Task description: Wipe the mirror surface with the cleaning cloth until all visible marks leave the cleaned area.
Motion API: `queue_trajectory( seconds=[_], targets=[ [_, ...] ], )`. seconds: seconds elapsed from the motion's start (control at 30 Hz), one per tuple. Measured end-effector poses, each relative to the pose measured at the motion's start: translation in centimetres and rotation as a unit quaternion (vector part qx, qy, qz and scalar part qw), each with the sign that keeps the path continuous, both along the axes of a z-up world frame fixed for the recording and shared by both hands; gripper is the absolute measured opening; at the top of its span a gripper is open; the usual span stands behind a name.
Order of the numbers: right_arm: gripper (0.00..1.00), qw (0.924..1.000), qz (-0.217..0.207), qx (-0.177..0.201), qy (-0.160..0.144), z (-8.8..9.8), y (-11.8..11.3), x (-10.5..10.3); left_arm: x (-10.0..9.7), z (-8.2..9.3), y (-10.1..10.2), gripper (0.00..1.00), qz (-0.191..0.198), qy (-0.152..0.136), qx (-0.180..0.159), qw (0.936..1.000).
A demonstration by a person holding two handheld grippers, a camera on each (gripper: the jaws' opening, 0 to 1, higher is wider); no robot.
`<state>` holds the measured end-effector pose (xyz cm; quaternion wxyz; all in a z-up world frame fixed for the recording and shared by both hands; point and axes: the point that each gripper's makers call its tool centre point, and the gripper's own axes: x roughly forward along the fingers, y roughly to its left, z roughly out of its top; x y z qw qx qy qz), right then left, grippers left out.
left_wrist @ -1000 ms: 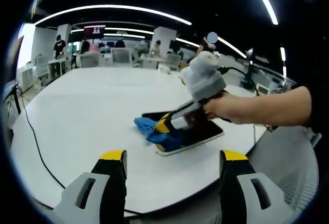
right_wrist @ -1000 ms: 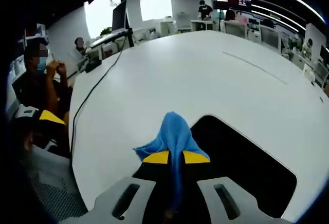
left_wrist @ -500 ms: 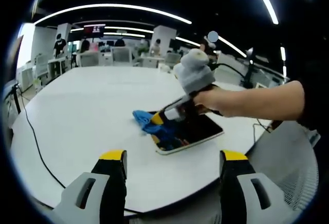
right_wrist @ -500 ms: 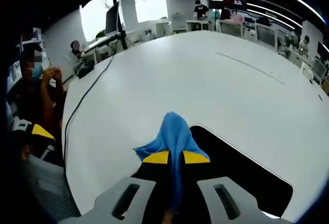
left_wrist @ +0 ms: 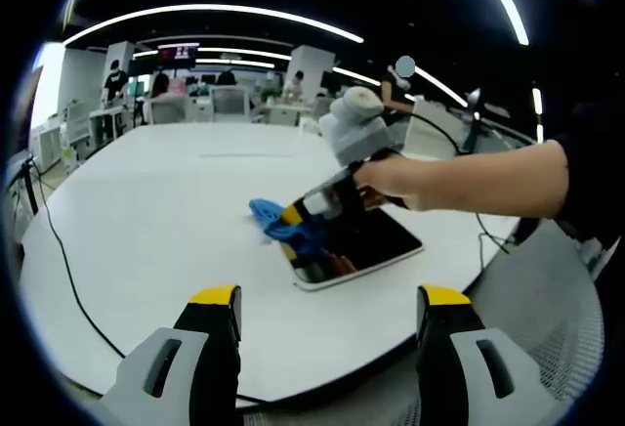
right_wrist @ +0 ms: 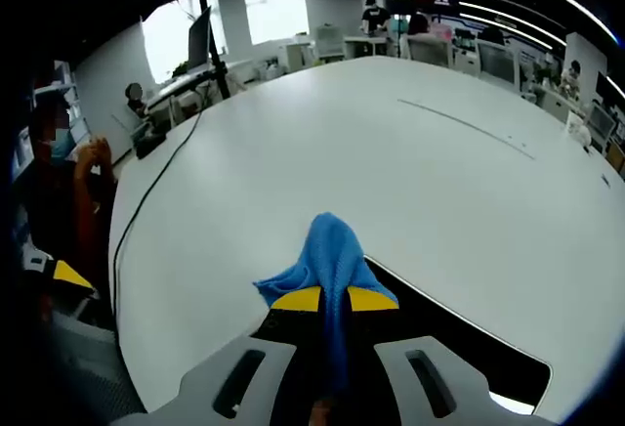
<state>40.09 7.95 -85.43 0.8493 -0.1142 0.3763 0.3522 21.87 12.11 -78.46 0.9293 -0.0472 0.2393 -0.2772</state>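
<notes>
A dark rectangular mirror with a pale rim lies flat on the white table. In the left gripper view the right gripper, held by a person's hand, presses a blue cleaning cloth at the mirror's far-left corner. In the right gripper view its jaws are shut on the blue cloth, with the mirror running off to the right under them. My left gripper hangs open near the table's front edge, well short of the mirror, with nothing between its fingers.
A black cable runs across the table's left side. The same cable shows in the right gripper view. Desks, chairs and people stand in the office behind. A mesh chair sits at the right. A seated person is at the left.
The right gripper has slid the cloth from the mirror's near-left part toward its far-left corner, uncovering more of the dark surface. My left gripper has stayed put.
</notes>
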Motion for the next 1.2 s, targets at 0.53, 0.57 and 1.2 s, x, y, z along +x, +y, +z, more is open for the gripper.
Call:
queue_trajectory(
  seconds=[0.53,0.57,1.2],
  targets=[
    [0.03,0.9999,-0.002,0.007,0.007,-0.1,-0.3,1.1,0.0,0.0,0.0,0.74,0.000,-0.002,0.000,1.0000],
    [0.03,1.0000,-0.002,0.006,0.006,-0.1,-0.4,1.1,0.0,0.0,0.0,0.74,0.000,-0.002,0.000,1.0000],
    [0.03,0.9993,-0.029,0.015,0.017,-0.2,-2.8,1.6,-0.2,0.1,0.0,0.74,0.000,0.002,0.003,1.0000]
  ],
)
